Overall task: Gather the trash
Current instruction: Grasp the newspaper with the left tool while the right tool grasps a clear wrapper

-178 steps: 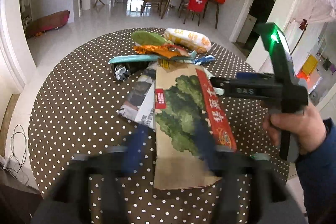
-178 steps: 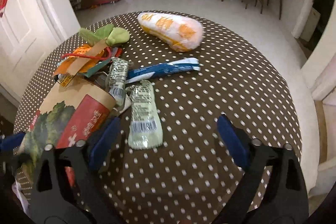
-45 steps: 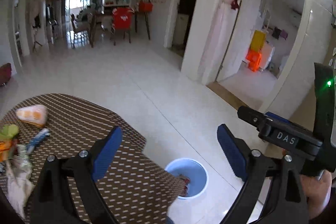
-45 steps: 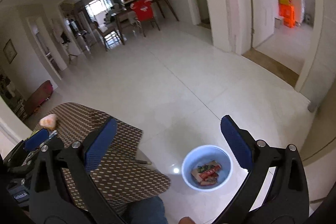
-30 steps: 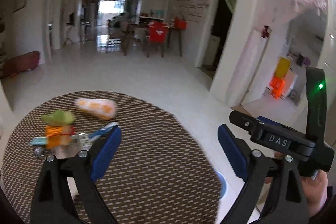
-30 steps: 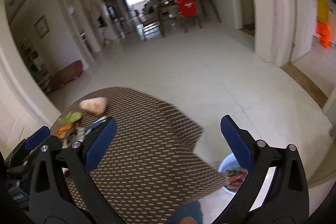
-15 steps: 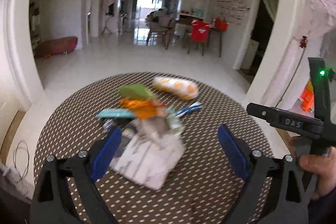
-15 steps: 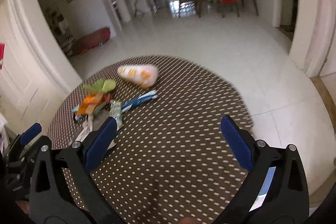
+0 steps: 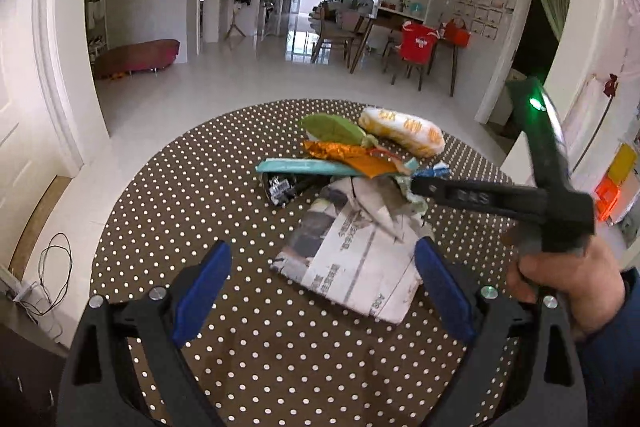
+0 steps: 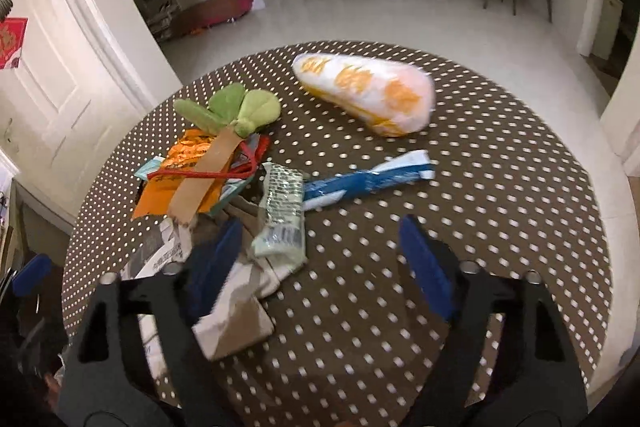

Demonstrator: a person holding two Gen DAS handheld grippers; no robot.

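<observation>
A round surface [image 9: 168, 195] under a brown cloth with white dots carries a loose heap of trash near its middle. The largest piece is a folded newspaper [image 9: 352, 259], lying at the near edge of the heap. Beyond it sit a white and orange bag [image 10: 364, 95], a green plush leaf [image 10: 228, 107], an orange wrapper [image 10: 180, 171], a blue and white wrapper [image 10: 368, 179] and a pale green packet [image 10: 280, 215].

The left gripper [image 9: 320, 291] points downward over the surface, jaws spread wide with the newspaper's near part showing between the blue pads, which do not press on it.

The person's right hand [image 9: 560, 279], in a blue sleeve, grasps the handle of the right gripper [image 10: 320, 259], which reaches across from the right, angled down toward the heap. Its jaws are closing, and only bare cloth lies between them. Its left finger [image 10: 216, 259] hangs just over the crumpled paper beside the pale green packet.
</observation>
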